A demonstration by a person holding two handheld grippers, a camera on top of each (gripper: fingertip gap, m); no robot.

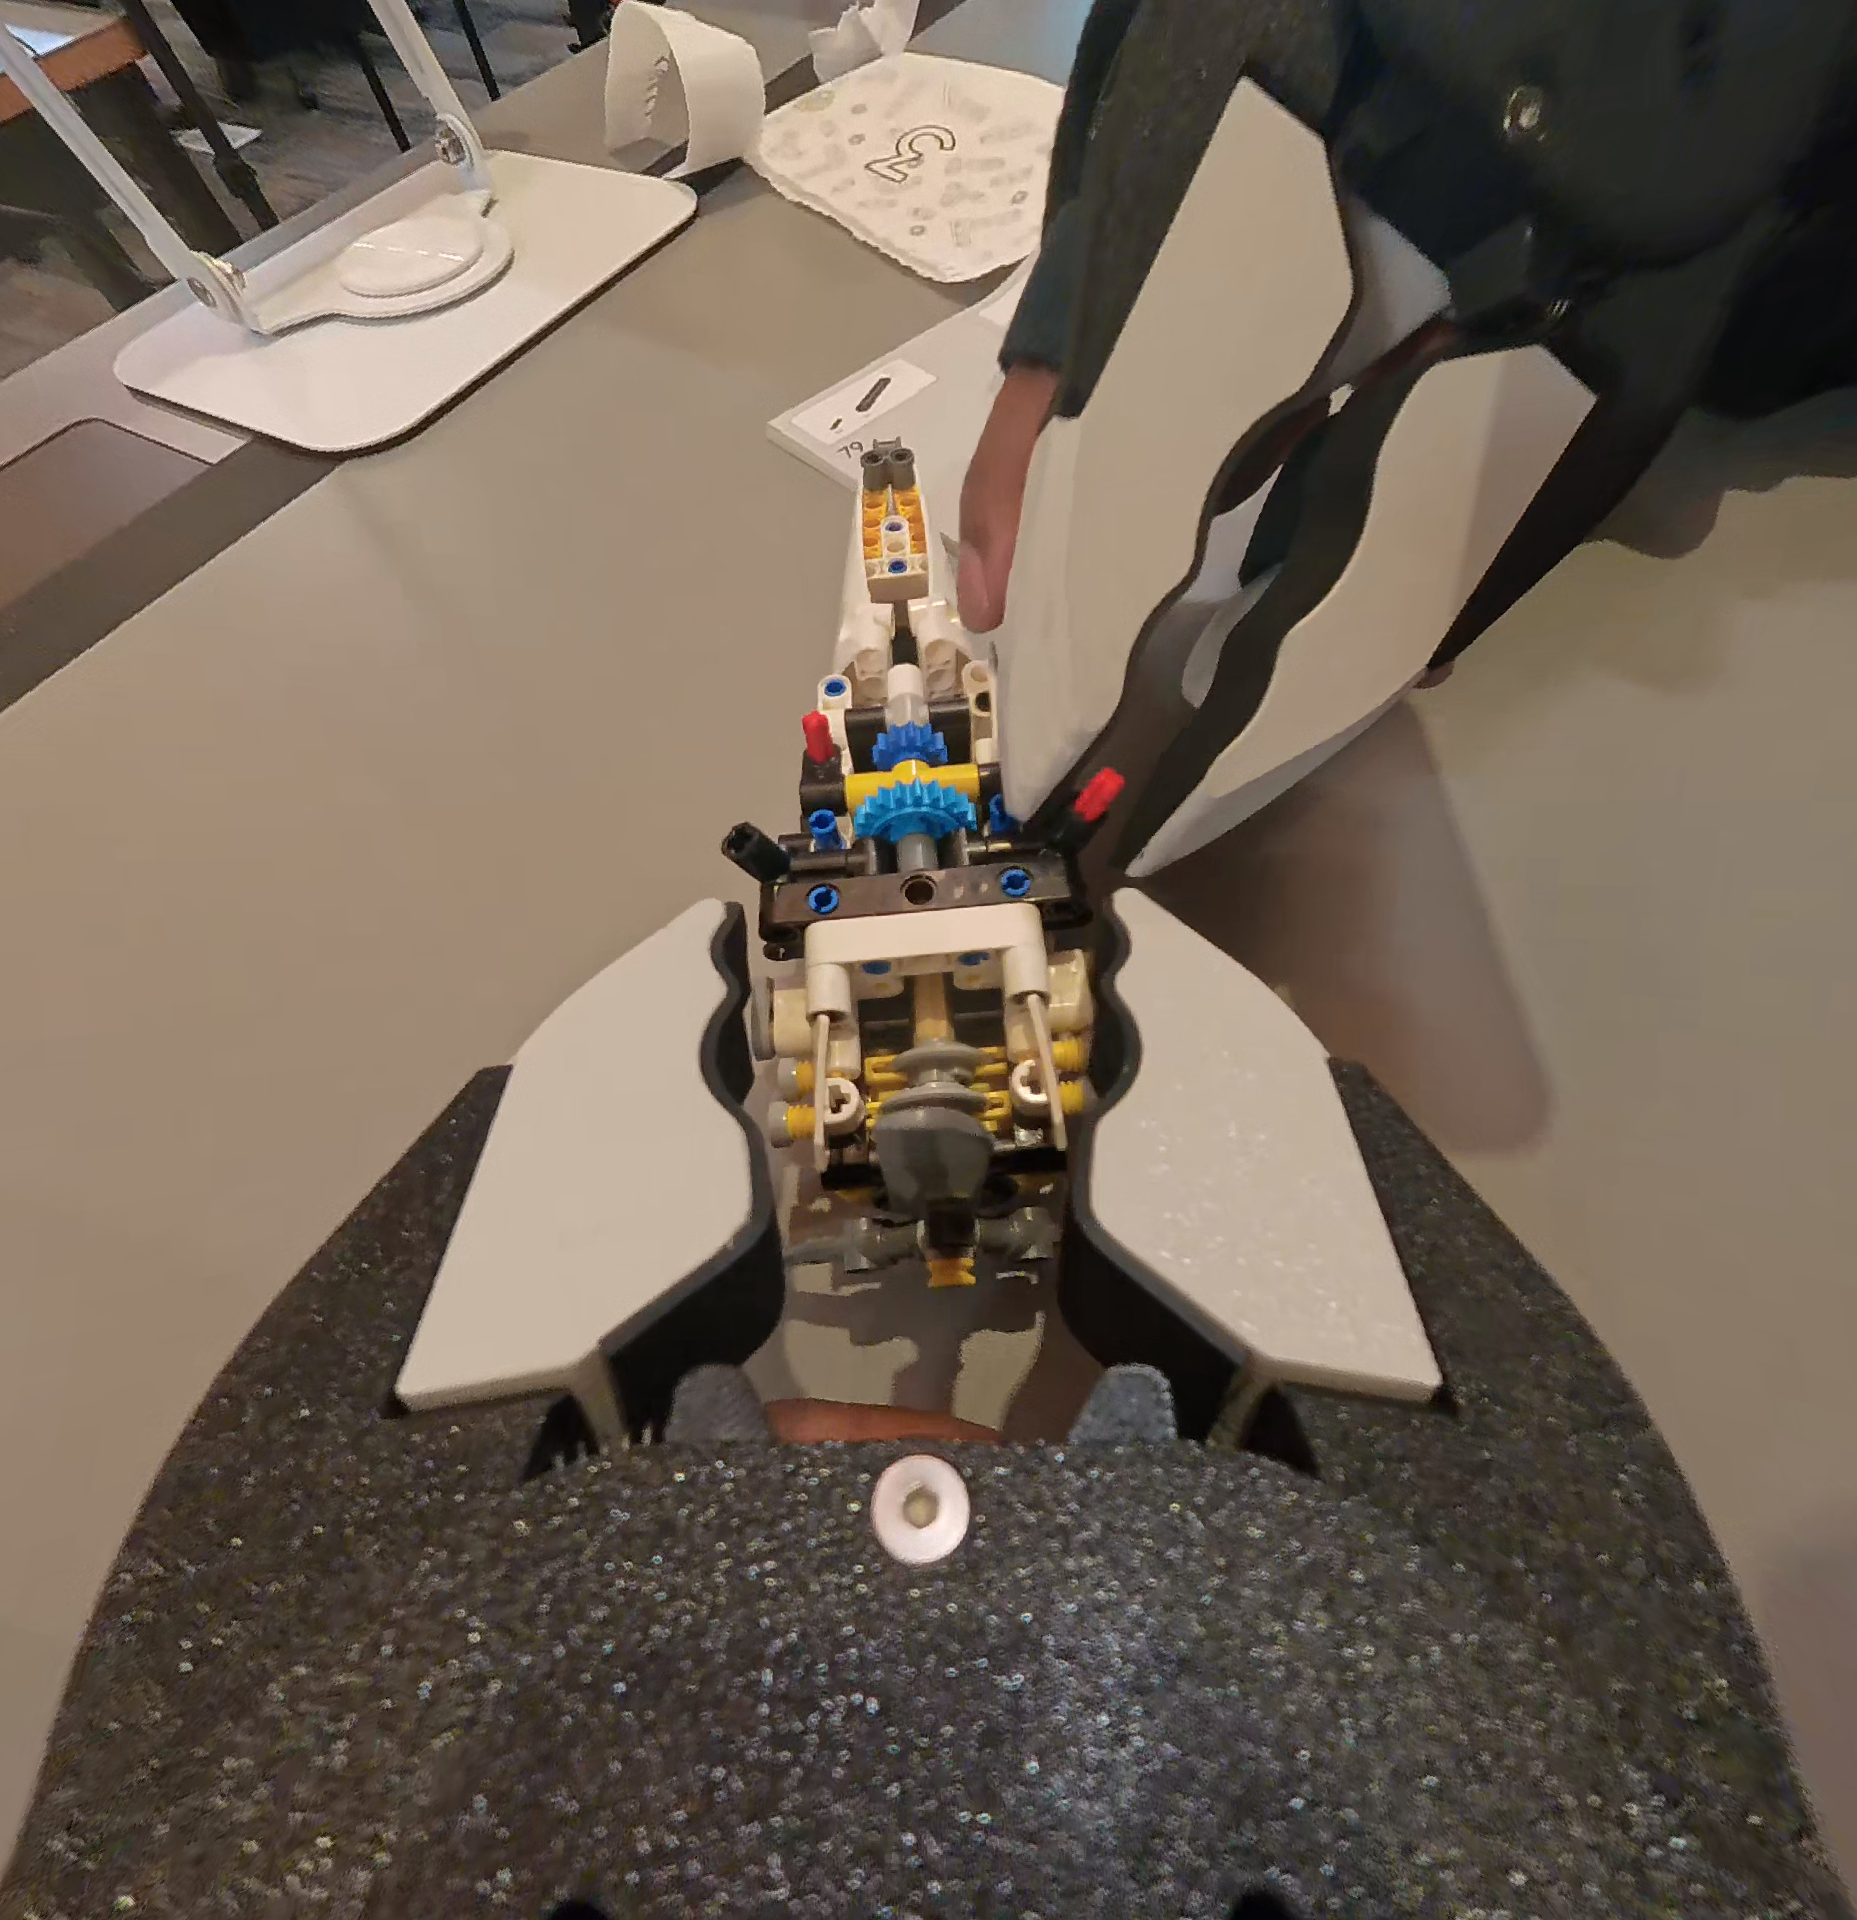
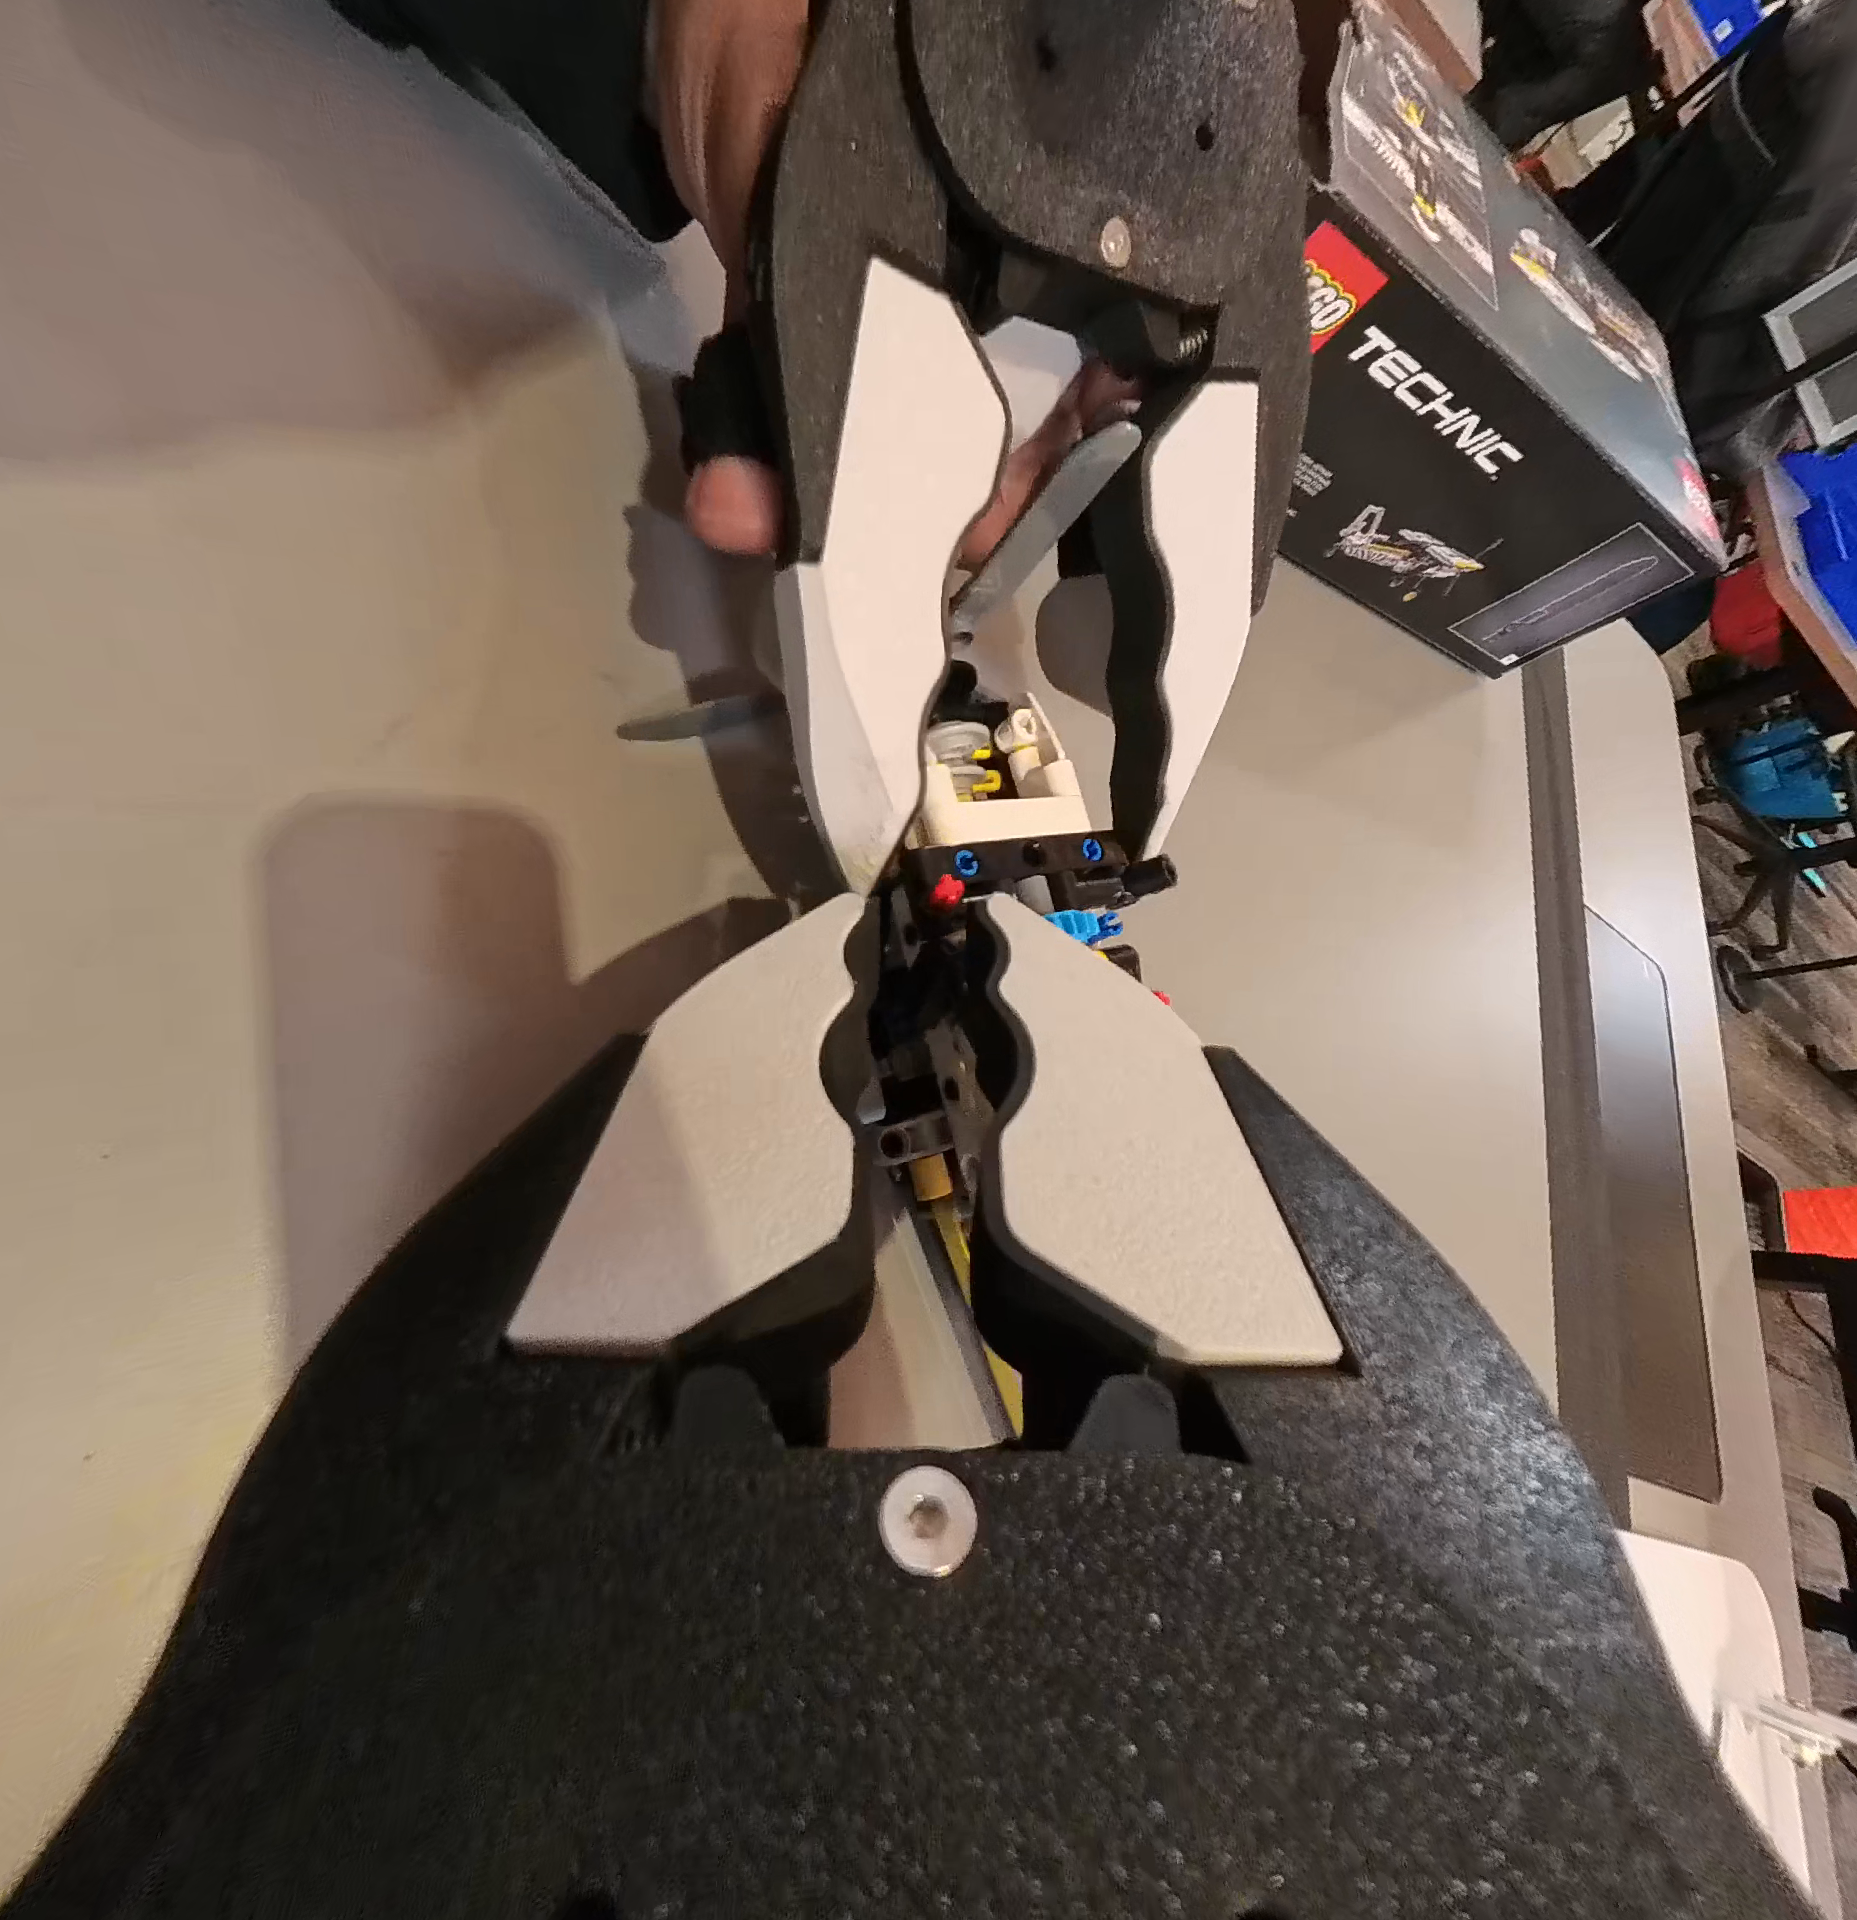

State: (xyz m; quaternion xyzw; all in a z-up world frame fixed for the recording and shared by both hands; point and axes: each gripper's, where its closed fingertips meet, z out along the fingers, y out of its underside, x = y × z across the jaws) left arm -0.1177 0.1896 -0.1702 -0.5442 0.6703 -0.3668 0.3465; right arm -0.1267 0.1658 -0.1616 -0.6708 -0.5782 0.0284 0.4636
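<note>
only the right wrist view shows the printed box (image 2: 1506, 436) beside the brick model (image 2: 1017, 821).

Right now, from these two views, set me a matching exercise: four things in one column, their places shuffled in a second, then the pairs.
Things:
1. brick model
2. white stand base
3. black box
4. red pin

Places:
A. upper right, right wrist view
B. at the right claw tips
C. between the left claw fingers
D. upper left, left wrist view

Pairs: 1-C; 2-D; 3-A; 4-B.
</note>
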